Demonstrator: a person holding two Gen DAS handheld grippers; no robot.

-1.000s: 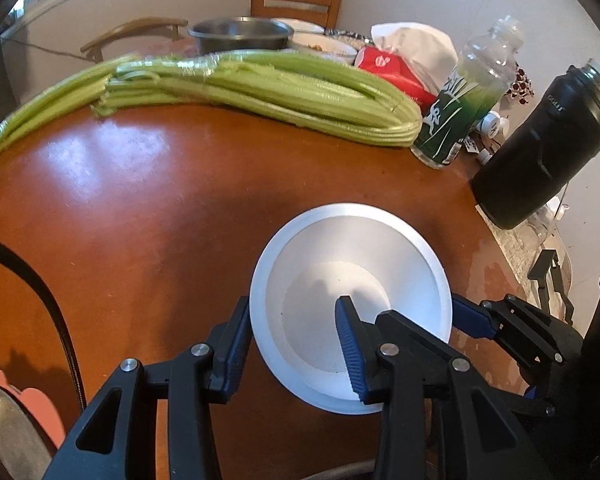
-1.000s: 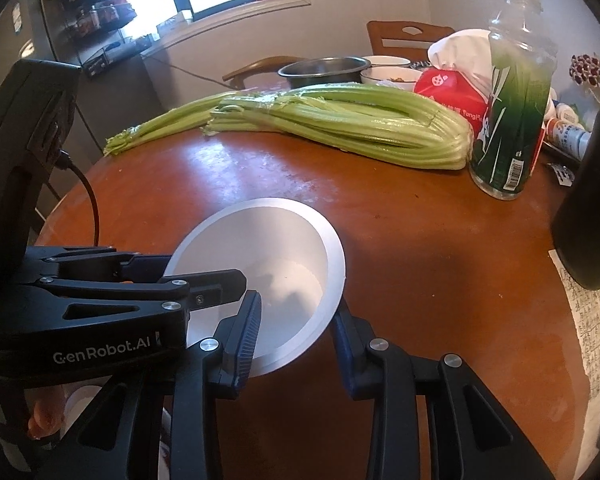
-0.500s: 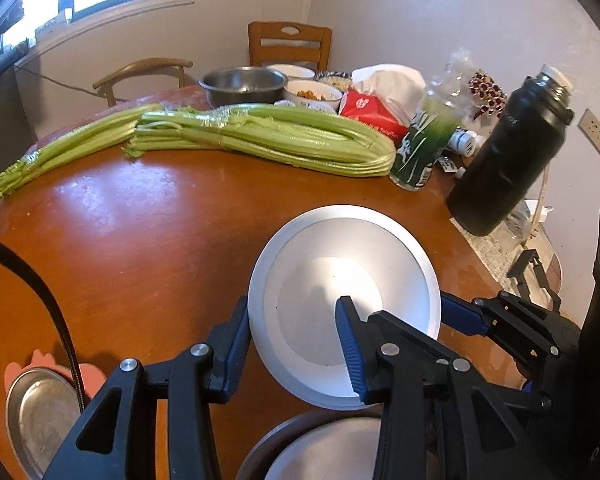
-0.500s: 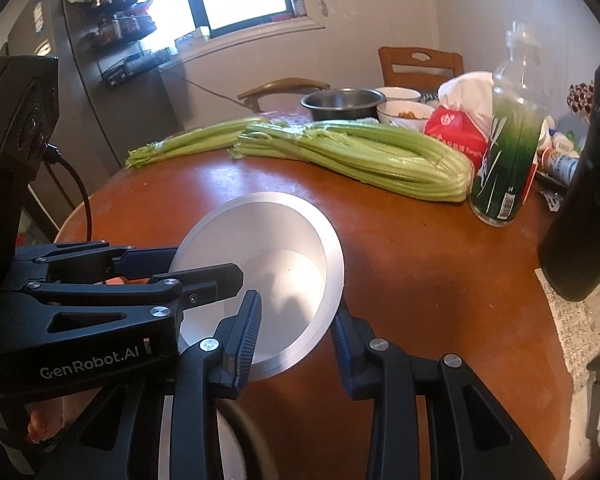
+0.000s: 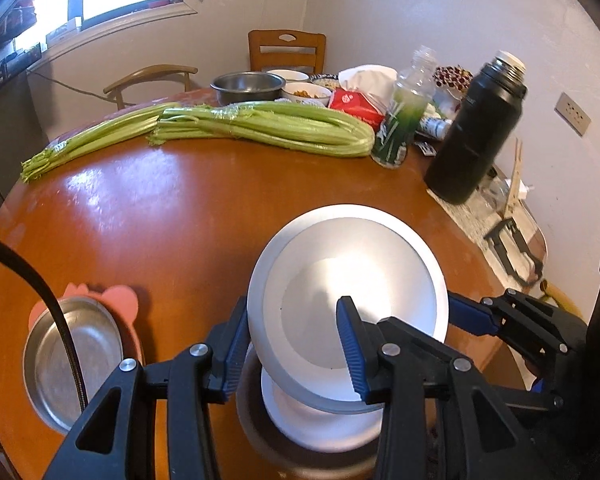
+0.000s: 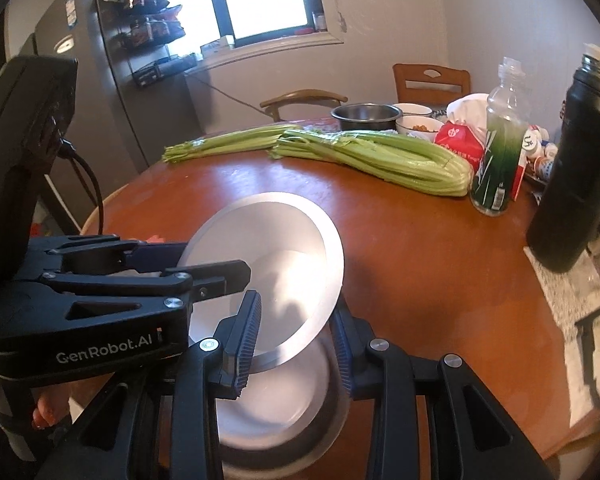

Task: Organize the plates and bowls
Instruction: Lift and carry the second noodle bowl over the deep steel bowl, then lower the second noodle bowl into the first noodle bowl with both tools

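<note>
A white bowl is held in the air, tilted, above the near table edge. My left gripper is shut on its near rim, one finger inside and one outside. My right gripper is shut on its right rim; the bowl also shows in the right wrist view. Below it sits a dark bowl with a white plate inside, also seen in the right wrist view. A steel dish on a pink mat lies at the near left.
Celery bundles lie across the far side of the round brown table. A green bottle, a black flask, a red tissue pack, a steel pot and food bowls stand at the back right. Chairs stand behind.
Both grippers have lifted the white bowl off the table and pulled it back toward the near edge. The dark bowl with the plate and the steel dish have come into view below.
</note>
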